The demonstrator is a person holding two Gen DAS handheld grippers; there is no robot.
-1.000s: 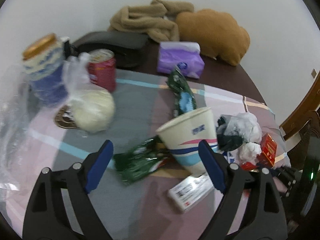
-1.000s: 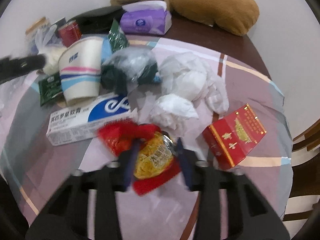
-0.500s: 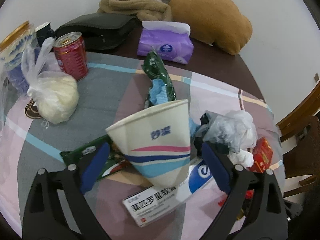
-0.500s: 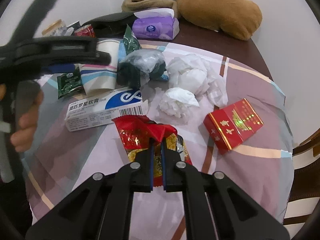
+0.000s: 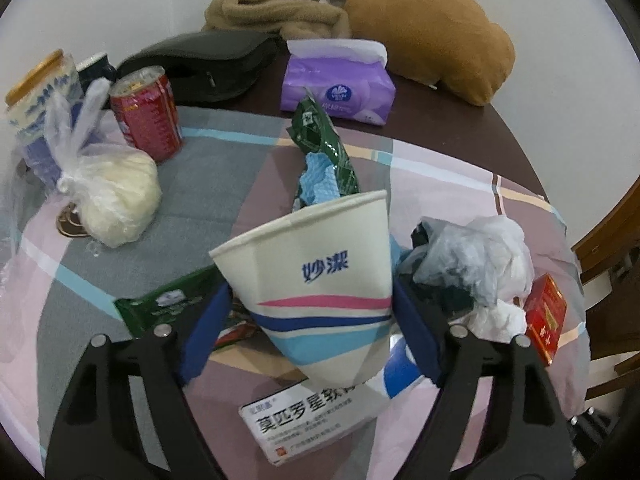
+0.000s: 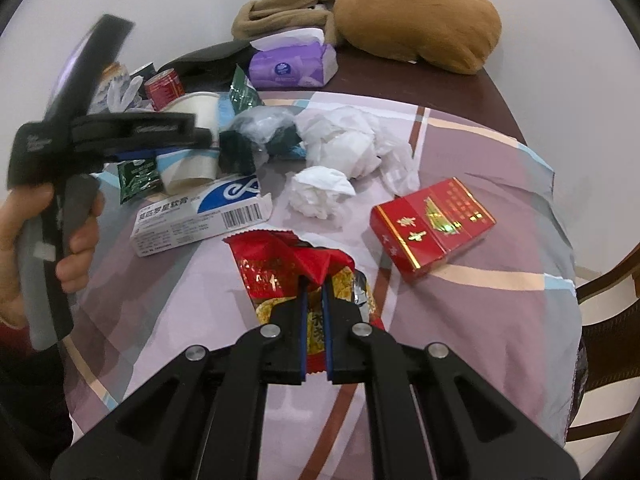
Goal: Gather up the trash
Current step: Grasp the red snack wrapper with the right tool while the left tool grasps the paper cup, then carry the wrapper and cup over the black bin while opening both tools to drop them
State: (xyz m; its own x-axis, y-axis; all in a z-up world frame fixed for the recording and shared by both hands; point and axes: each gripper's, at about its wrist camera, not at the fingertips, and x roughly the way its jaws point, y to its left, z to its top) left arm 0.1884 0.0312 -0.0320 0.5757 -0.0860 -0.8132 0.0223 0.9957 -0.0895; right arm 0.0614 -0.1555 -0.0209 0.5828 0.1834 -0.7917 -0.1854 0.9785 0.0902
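Note:
My left gripper is shut on a white paper cup with blue and pink stripes, its pads against both sides; the cup tilts forward. The cup and the left gripper also show in the right wrist view. My right gripper is shut on a red and yellow snack wrapper lying on the cloth. Other trash lies around: a white and blue medicine box, crumpled tissues, a red cigarette pack, green wrappers and a wadded plastic bag.
A patterned cloth covers the round table. At the back stand a purple tissue pack, a red can, a blue-white jar, a bagged white lump, a black pouch and brown plush items. A wooden chair stands at the right.
My left gripper has moved in around the paper cup and closed its pads on it. My right gripper has closed on the snack wrapper.

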